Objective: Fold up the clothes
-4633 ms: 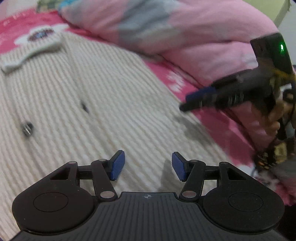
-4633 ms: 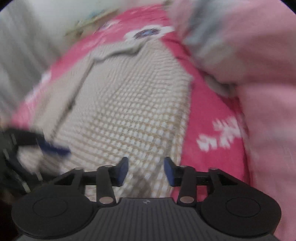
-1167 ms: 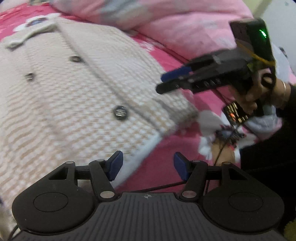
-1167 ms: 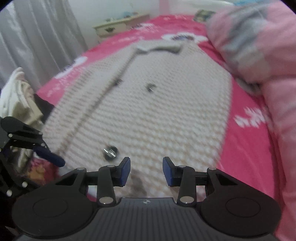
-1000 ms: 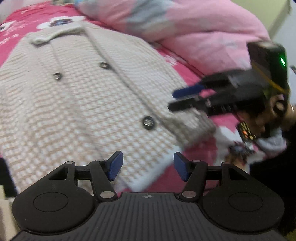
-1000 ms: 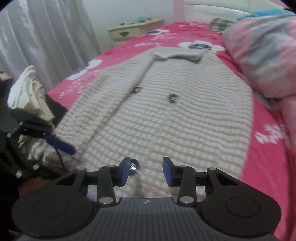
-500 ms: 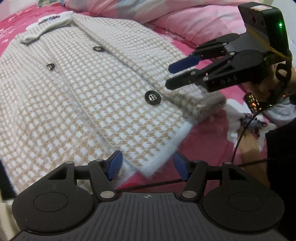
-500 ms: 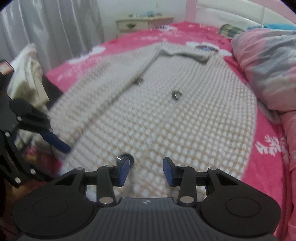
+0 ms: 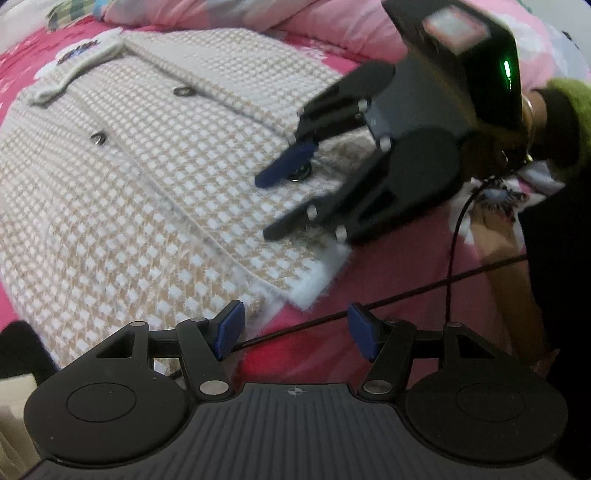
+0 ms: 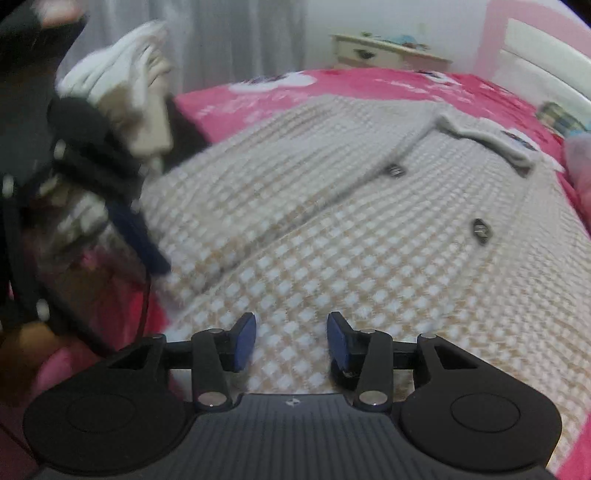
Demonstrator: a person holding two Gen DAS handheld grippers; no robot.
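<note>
- Between the right gripper's [image 10: 291,341] blue pads sits only the checked weave of the cardigan [image 10: 369,236]; its jaws are opening and hover just above the hem, gripping nothing.
- Just off the cardigan's fuzzy white corner, the left gripper [image 9: 293,330] hangs with jaws spread and empty, a black cable [image 9: 406,291] running beneath them.
- Buttoned and collar-end farthest away, the cardigan lies flat on the pink bedspread [image 9: 388,266].
- Beyond the cardigan's far side, a pink quilt [image 9: 314,22] is bunched up.
- My worry: the left jaws could snag that cable along with the hem, or the right pads could pinch only the top layer, so the fold drags crooked.
</note>
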